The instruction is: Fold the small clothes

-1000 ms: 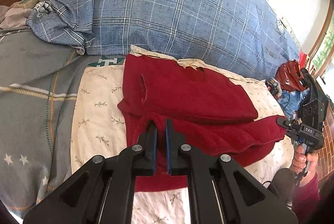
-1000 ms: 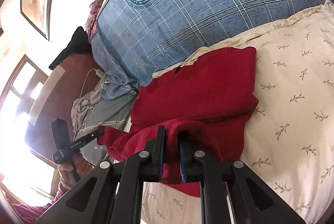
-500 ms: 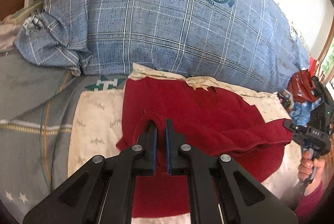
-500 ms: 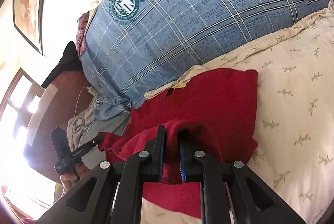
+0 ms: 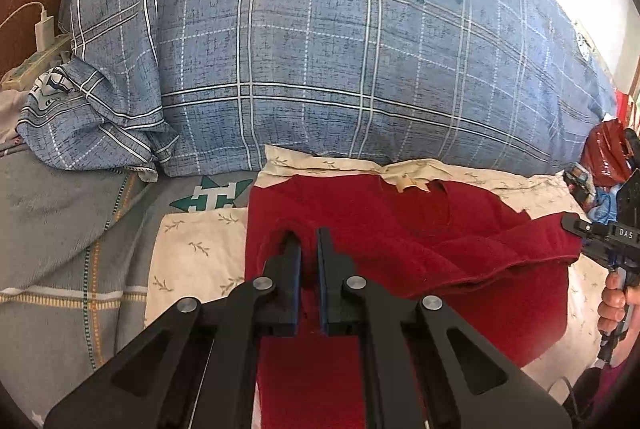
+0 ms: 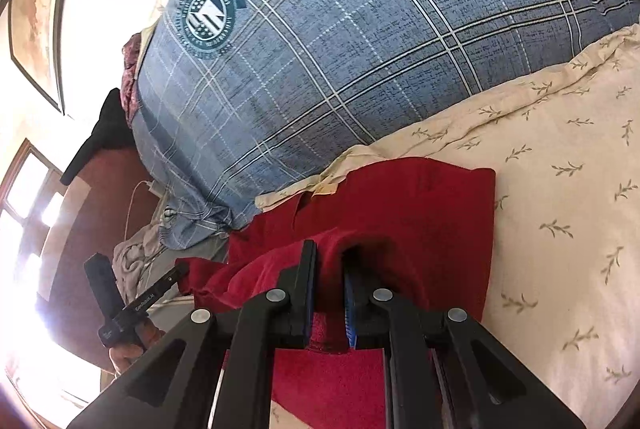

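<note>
As before, hem carried farther forward.

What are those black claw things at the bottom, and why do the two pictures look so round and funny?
Each black claw is a tool that a person holds, one in each hand. A small camera with a very wide lens sits on each tool and looks along its two fingers, so everything bends. One picture comes from the left tool, the other from the right tool. Each camera also sees the other tool off to the side. Both tools are pinched shut on a red shirt and lift one edge of it. The shirt lies on a cream cloth with little leaves, in front of a big blue checked pillow.
</note>
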`<state>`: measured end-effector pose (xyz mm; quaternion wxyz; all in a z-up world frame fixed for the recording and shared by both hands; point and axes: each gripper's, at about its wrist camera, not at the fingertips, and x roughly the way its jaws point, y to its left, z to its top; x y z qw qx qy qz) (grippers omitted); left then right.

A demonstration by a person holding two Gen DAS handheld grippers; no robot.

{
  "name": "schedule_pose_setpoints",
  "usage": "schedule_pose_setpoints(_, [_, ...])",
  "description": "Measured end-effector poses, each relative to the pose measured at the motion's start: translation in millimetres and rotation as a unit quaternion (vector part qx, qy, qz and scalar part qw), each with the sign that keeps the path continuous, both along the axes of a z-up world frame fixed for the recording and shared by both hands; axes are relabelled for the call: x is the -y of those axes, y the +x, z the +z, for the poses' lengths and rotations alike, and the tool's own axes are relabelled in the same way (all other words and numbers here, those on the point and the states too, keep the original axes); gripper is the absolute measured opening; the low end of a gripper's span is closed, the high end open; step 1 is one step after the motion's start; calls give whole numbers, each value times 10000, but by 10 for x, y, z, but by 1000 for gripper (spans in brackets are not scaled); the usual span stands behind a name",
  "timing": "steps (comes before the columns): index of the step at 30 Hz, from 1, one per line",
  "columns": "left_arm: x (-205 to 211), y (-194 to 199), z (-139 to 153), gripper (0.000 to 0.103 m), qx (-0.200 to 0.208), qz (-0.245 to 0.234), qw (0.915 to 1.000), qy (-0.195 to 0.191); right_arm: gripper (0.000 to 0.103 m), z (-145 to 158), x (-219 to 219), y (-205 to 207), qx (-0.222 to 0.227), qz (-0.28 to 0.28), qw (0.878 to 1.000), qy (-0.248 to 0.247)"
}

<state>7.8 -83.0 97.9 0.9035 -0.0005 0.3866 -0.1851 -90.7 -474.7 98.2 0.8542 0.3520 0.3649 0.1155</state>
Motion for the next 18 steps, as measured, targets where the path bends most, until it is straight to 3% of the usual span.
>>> schedule_pose_setpoints(18, [233,567,-439,5,-329,187,9986,373,11,-495,193,467,-455,-103,9986,267])
